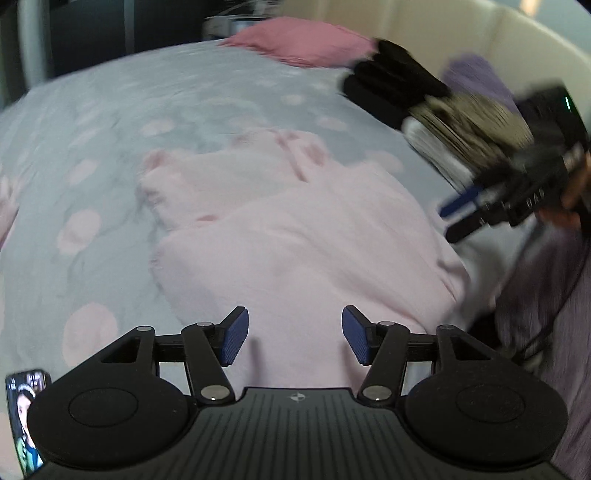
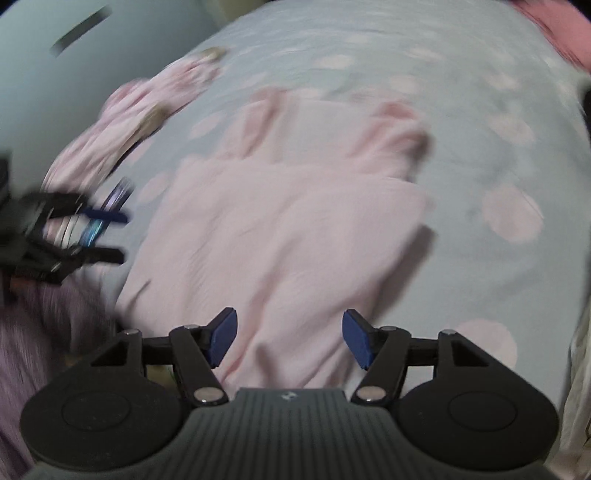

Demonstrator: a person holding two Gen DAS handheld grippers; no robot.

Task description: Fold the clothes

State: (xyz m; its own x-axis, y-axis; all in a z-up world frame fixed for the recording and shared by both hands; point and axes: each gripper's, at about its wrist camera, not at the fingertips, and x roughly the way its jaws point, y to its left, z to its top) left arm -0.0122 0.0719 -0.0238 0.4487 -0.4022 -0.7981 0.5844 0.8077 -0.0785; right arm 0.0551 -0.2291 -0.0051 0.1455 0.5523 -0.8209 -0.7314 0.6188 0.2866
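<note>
Lying across the middle of the bed is the pale pink fleece garment (image 1: 295,236), folded over on itself, with darker pink cuffs showing at its far end. It rests on the light grey bedsheet with big pink dots (image 1: 92,140), and both cameras look down on it from the near edge.

The left gripper (image 1: 294,336) hangs just above the near hem, blue ribbed pads spread well apart, nothing between them but the fleece lying flat below. Released, no grip. The right gripper (image 2: 290,338) is in the same attitude over its side of the hem: pads parted, cloth beneath and not pinched. Released too.

From the left camera the right gripper shows at the right edge, blurred, with a hand (image 1: 569,199) wrapped around its body. Behind it stands a row of folded clothes (image 1: 436,107), black at the far end, then beige and white, badly smeared. A dusty rose pillow (image 1: 303,42) sits at the far side of the bed, against a cream padded headboard (image 1: 424,26). A mauve knitted fabric (image 1: 546,295) fills the right margin.

From the right camera the left gripper appears blurred at the left edge, fingers apart. Beyond it lies a crumpled pink patterned garment (image 2: 125,122) on the sheet, well apart from the folded fleece.
</note>
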